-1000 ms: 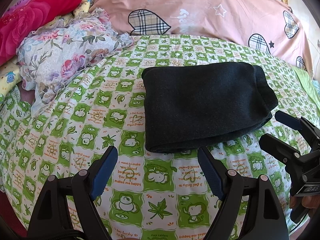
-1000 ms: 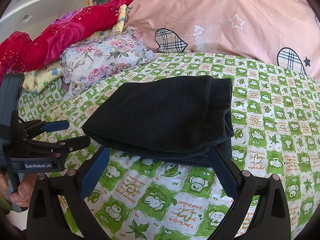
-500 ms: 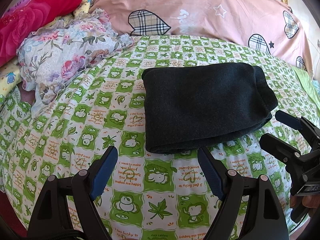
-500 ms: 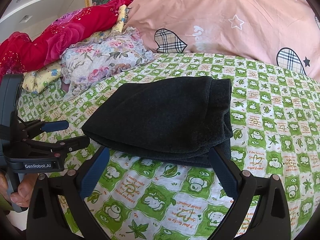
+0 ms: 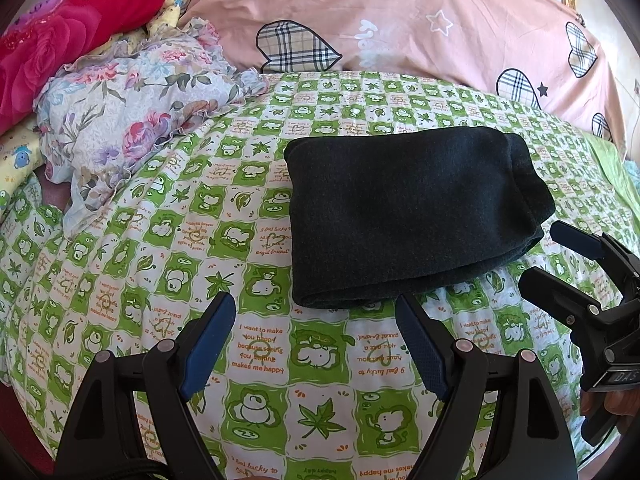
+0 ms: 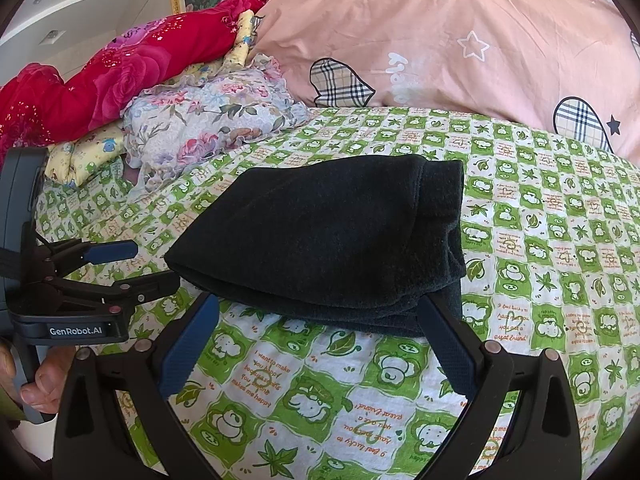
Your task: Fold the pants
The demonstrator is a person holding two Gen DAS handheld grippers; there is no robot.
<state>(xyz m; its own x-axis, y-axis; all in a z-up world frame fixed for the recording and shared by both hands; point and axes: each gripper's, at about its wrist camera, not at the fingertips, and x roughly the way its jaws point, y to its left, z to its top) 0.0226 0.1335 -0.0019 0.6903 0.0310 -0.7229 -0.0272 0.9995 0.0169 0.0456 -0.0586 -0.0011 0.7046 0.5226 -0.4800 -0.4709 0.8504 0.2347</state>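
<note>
The dark pants lie folded into a thick rectangle on the green-and-white checked bedsheet; they also show in the right wrist view. My left gripper is open and empty, just in front of the bundle's near edge. My right gripper is open and empty, its fingertips at the bundle's near edge, touching or nearly so. Each gripper shows in the other's view: the right one at the right, the left one at the left.
A large pink duvet with plaid hearts lies along the back of the bed. A floral pillow and a red blanket are piled at the back left. The bed edge runs along the lower left.
</note>
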